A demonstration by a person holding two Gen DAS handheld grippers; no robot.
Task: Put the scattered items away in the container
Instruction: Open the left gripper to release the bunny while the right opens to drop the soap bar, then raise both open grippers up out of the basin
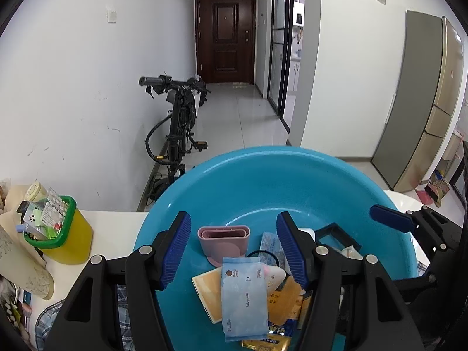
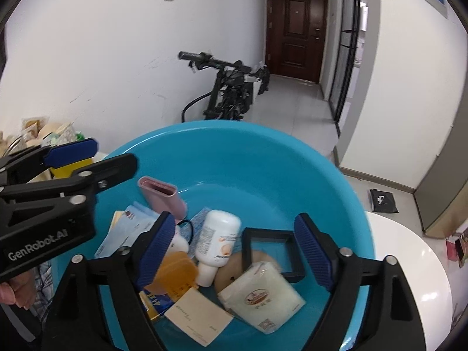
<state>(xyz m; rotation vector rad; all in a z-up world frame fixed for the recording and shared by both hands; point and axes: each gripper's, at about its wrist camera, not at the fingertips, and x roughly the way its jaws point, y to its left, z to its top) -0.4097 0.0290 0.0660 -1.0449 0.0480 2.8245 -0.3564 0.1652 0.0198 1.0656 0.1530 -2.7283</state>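
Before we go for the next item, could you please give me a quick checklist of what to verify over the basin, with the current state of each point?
1. Right gripper empty: ok; its jaws stand apart with nothing pressed between the pads.
2. White tissue pack inside the blue basin: ok; it lies on the other items below the right gripper.
3. Left gripper empty: ok; open over the blue wipes packet, gripping nothing.
4. Pink holder, white bottle and black frame in the basin: ok.
5. Basin steady on the white table: cannot tell.
6. Scattered items left outside the basin: cannot tell; only a yellow bin of oddments shows.
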